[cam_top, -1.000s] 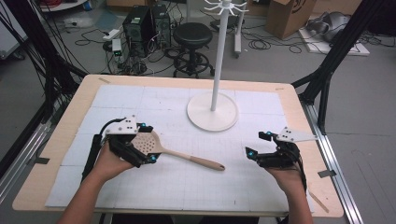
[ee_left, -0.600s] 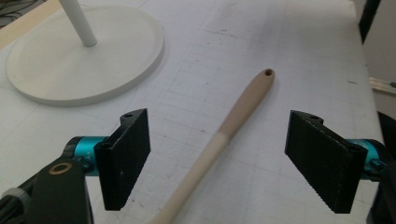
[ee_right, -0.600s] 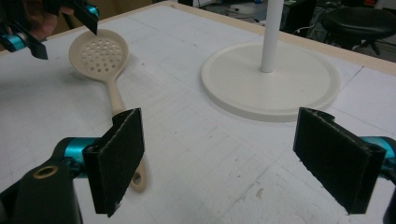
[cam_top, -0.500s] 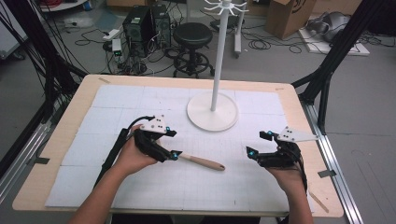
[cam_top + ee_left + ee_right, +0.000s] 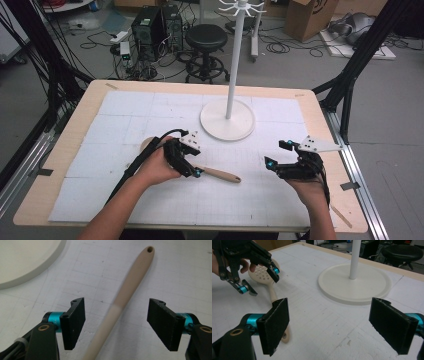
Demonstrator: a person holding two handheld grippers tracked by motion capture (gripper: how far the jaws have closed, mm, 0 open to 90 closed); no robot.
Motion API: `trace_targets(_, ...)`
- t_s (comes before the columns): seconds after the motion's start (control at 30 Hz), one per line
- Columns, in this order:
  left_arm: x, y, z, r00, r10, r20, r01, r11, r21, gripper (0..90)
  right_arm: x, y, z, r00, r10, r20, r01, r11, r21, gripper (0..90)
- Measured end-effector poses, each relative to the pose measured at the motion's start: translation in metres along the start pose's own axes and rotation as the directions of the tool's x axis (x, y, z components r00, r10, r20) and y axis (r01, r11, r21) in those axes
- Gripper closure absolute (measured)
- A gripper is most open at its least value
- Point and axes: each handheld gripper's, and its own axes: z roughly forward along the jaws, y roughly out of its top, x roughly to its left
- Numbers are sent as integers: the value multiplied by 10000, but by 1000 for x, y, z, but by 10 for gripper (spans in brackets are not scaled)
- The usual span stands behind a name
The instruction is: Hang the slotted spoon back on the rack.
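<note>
Here the left claw (image 5: 196, 171) hangs low over the white gridded mat (image 5: 150, 115) on the tabletop (image 5: 80, 125), straddling the handle of a pale slotted spoon (image 5: 125, 295). Seen from the left gripper view, the handle runs up between the two black pads (image 5: 73, 323), with a clear gap on either side; neither pad touches it. The jaws have just been closing in around it and now stand at a middling width. The hanging hole at the handle's tip lies ahead of the claw, and the perforated bowl of the spoon lies behind it, under the hand, as the right gripper view shows (image 5: 263, 275). The spoon rests flat on the mat.

The right claw (image 5: 277, 162) sits well apart from the spoon, on the far side of the handle's tip, with its jaws spread wide and nothing between them. In its own view the pads (image 5: 274, 325) frame bare mat, with the end of the spoon handle just beside the left pad.

Beyond both claws stands a white hanging stand (image 5: 235, 75), its round base (image 5: 227, 120) resting on the mat; the edge of that base shows ahead and to the left of the left claw in its own view (image 5: 25, 260).

No brand, label or writing can be read on the spoon, the stand, the mat or the claws
</note>
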Motion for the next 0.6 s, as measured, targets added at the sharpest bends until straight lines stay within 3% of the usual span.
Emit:
trace_targets(0.17, 0, 4, 10, 9996, 179, 232, -190, 9986, 489, 345, -1, 0, -1, 10000, -2, 35, 3, 10000, -31, 161)
trace_targets(0.3, 0, 9, 18, 9989, 455, 119, -466, 9905, 1295, 352, 0, 1, -2, 10000, 8, 1, -8, 10000, -44, 161)
trace_targets(0.43, 0, 12, 25, 9985, 526, 176, -547, 9865, 1541, 364, 0, 0, -1, 10000, -65, 11, 65, 10000, -10, 161)
trace_targets(0.6, 1, 9, 33, 9975, 706, -34, -682, 9741, 2156, 401, 1, 0, 1, 10000, -80, -2, 80, 9999, 80, 161)
